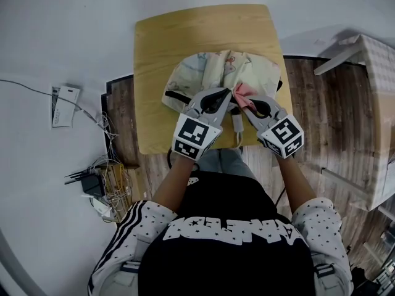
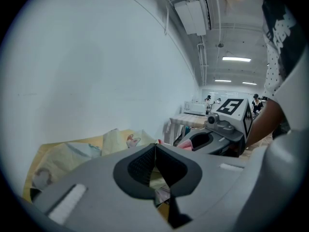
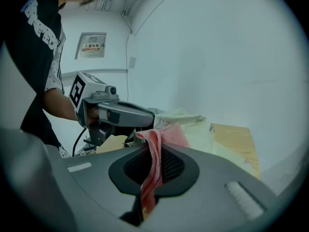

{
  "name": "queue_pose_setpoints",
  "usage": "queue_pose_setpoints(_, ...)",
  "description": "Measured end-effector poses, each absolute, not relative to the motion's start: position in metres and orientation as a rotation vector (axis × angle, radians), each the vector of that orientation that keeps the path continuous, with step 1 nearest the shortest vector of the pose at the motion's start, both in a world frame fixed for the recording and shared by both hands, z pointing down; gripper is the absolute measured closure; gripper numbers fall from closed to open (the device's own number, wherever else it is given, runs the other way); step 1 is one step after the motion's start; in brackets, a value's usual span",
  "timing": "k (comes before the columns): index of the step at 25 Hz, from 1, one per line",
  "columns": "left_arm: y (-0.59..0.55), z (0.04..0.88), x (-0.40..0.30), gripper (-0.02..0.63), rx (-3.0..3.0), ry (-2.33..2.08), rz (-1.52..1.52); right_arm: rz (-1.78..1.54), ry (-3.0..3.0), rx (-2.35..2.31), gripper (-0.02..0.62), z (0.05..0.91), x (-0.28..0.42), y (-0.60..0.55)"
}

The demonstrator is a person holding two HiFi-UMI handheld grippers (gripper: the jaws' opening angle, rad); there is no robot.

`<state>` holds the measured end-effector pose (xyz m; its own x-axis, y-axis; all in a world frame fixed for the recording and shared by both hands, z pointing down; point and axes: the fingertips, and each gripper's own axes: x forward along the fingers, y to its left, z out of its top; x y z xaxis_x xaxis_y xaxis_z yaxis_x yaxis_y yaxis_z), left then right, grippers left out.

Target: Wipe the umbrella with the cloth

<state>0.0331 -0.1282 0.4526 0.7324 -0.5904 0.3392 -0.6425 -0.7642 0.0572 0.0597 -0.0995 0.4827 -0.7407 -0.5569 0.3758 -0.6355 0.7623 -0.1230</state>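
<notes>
In the head view, the two grippers cover the near part of the pale patterned umbrella, which lies on a wooden table over plank floor. In the left gripper view, the left gripper has its jaws closed tip to tip. Umbrella fabric shows behind them, but whether any is pinched is unclear. In the right gripper view, the right gripper clamps the pink cloth beside the umbrella, against a white wall.

Right gripper: jaws clamped on the pink mesh cloth, which hangs down between them.
Umbrella: pale crumpled fabric, one o'clock from the jaws, behind the cloth.
Left gripper: ten o'clock, tip near the cloth.
Table: tan top, three o'clock.
</notes>
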Motion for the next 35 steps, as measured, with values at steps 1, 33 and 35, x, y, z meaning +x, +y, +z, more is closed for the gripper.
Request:
queue_pose_setpoints(1, -0.128, 0.452, 0.033, 0.603, 2.763, -0.992, 0.452, 0.355, -2.643, 0.909, 0.572, 0.484, 0.058, -0.096)
queue_pose_setpoints(33, -0.122, 0.447, 0.039, 0.603, 2.748, -0.982, 0.457, 0.003, -2.320, 0.813, 0.572, 0.515, 0.146, -0.217)
queue_pose_setpoints(35, -0.123, 0.447, 0.037, 0.603, 2.745, -0.987, 0.460, -0.001, -2.311, 0.752, 0.572, 0.524, 0.140, -0.212)
